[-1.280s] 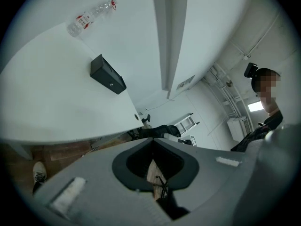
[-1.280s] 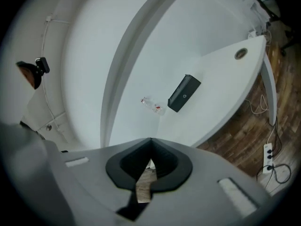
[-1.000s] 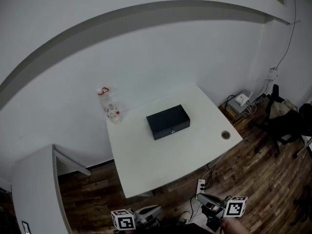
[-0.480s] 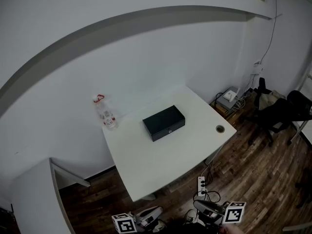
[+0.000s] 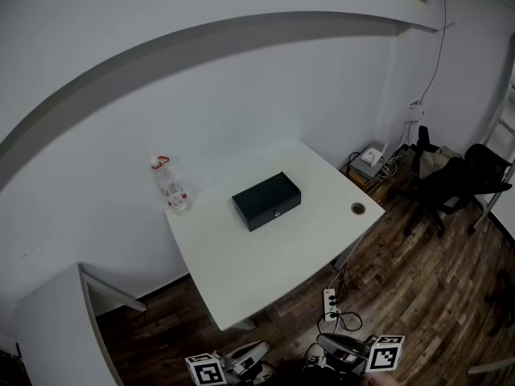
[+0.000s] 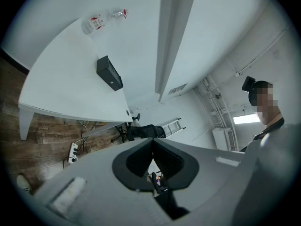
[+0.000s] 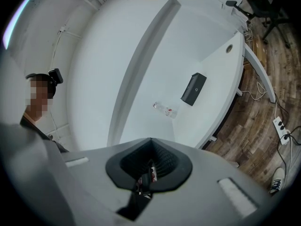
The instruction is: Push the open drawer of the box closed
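A black box (image 5: 266, 201) lies near the middle of a white table (image 5: 265, 264), its front face with a small lock toward me. From this distance I cannot tell whether its drawer stands out. Both grippers hang low at the head view's bottom edge, well short of the table. My left gripper (image 5: 256, 349) and right gripper (image 5: 328, 342) are shut with nothing between the jaws. The left gripper view shows its shut jaws (image 6: 152, 141) and, far off, the box (image 6: 109, 73). From the right gripper (image 7: 151, 139) the box (image 7: 194, 89) is also small and distant.
A clear plastic bottle (image 5: 170, 190) with a red cap stands at the table's back left corner. A cable hole (image 5: 357, 208) sits near the right edge. On the wooden floor lie a power strip (image 5: 331, 303) and cables. A black office chair (image 5: 451, 185) stands to the right, a low white cabinet (image 5: 48, 328) to the left.
The head view has swung a little, so the table and box sit slightly further left and smaller. Both grippers have sunk lower in the frame and stay shut.
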